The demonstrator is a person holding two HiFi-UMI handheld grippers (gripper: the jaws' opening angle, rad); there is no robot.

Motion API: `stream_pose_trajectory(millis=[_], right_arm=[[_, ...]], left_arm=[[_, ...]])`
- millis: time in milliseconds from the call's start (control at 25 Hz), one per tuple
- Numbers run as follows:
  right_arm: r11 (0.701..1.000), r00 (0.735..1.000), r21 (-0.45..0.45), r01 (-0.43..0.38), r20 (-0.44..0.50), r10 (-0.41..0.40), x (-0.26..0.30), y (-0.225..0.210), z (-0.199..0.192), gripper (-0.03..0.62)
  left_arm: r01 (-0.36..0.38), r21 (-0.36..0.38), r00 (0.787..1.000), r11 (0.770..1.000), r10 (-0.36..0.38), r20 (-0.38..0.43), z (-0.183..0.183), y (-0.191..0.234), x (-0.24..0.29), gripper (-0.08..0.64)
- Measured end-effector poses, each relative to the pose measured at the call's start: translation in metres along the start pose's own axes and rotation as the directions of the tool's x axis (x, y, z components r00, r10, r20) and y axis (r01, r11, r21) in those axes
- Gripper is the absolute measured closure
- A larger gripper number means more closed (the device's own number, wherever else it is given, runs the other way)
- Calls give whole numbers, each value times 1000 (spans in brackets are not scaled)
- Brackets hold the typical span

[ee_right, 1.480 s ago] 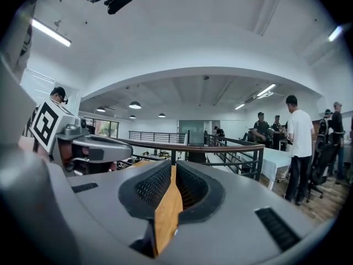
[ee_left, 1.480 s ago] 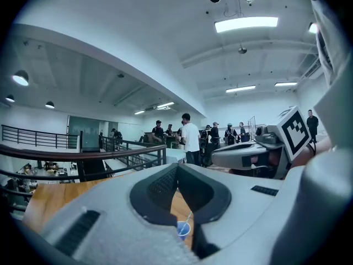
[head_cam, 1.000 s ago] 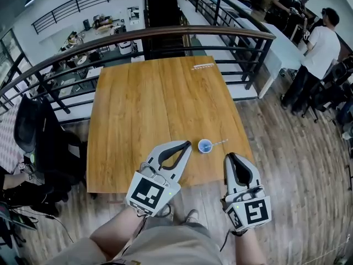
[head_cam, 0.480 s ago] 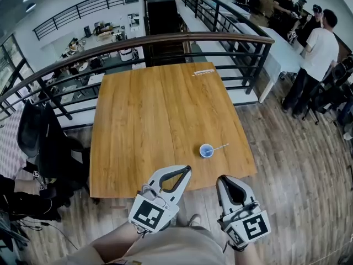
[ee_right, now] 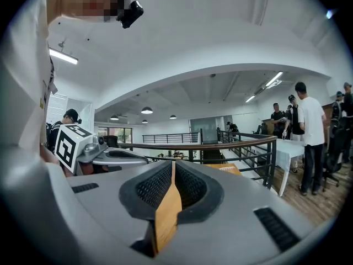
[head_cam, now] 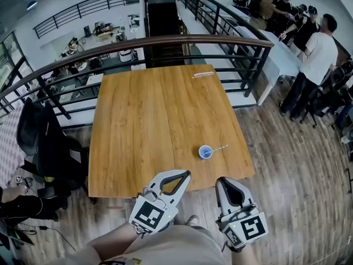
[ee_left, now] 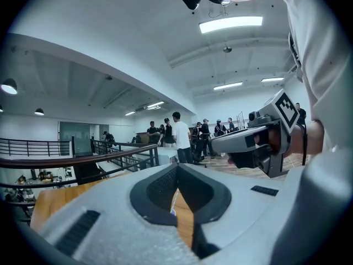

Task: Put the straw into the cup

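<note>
While the left gripper (head_cam: 186, 174) and the right gripper (head_cam: 220, 180) hang with nothing in them, the straw (head_cam: 220, 147) lies beside the cup (head_cam: 205, 152).
The small blue cup stands on the wooden table (head_cam: 149, 120), close to its near edge. The thin straw lies flat just to the cup's right. Both grippers sit at that near edge, each with its jaws pressed together.

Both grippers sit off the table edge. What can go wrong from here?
The small blue cup stands near the near-right edge of the wooden table; a nudge from the right gripper might push it off.
The thin pale straw juts sideways at the cup; whether it sits inside is unclear, and it might tip the cup.
The left gripper and the right both have jaws shut; they must open first.
</note>
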State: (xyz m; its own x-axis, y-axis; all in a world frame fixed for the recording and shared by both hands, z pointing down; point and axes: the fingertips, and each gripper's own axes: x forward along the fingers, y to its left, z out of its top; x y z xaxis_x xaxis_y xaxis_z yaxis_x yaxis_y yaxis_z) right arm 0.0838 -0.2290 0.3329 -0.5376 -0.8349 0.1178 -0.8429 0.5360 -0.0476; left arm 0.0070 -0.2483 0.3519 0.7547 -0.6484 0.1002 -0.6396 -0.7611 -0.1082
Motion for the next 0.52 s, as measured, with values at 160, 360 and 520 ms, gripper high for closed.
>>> stream_pose_trajectory(millis=[160,360,520], right_arm=[[1000,1000,0,2,-3,-2,1,-3,0,561],[1000,1000,-1,29,-2,-29,1,-10,0,560],[999,999,-3,41,-5,-41,4,-12,0,560]], left_arm=[[-12,-20,1000,1000,12,-1,3,3,2,548],[-9,-5,1000,1000,9,-11,-3,7,1,548],[-4,25,1000,1000,5,-8,-7,13,-2,548]])
